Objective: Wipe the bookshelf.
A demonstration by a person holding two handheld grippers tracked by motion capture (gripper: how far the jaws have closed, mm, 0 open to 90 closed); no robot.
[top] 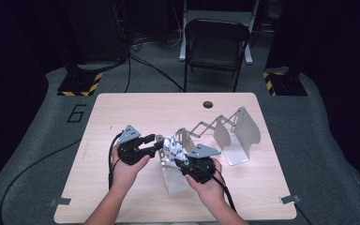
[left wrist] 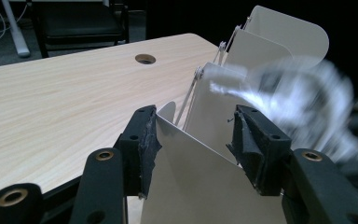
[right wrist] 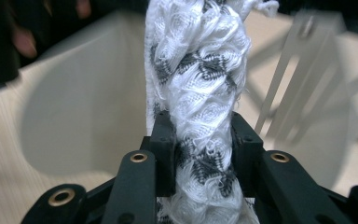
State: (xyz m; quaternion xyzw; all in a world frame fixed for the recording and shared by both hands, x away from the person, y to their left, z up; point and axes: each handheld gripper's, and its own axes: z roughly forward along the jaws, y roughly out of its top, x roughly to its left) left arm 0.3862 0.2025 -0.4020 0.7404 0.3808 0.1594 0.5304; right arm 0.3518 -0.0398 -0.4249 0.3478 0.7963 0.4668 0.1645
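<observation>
A white-and-black rolled cloth (right wrist: pixel 200 70) stands upright between the jaws of my right gripper (right wrist: pixel 200 144), which is shut on it. In the high view that cloth (top: pixel 173 147) sits over the near end of an expanding metal divider rack (top: pixel 236 133) with scissor links, and the right gripper (top: pixel 182 160) is just behind it. My left gripper (left wrist: pixel 196 135) has its pads against the two side edges of the rack's nearest plate (left wrist: pixel 191 186) and is shut on it. The cloth (left wrist: pixel 303 102) shows blurred to the right of that plate. From the left, the left gripper (top: pixel 158 140) reaches the rack.
The wooden table (top: pixel 122 112) has a round cable hole (top: pixel 208 104) near its far edge. A black folding chair (top: pixel 215 47) stands beyond the table. Cables trail from both grippers off the near edge. Yellow-black stand bases (top: pixel 79 84) sit on the floor.
</observation>
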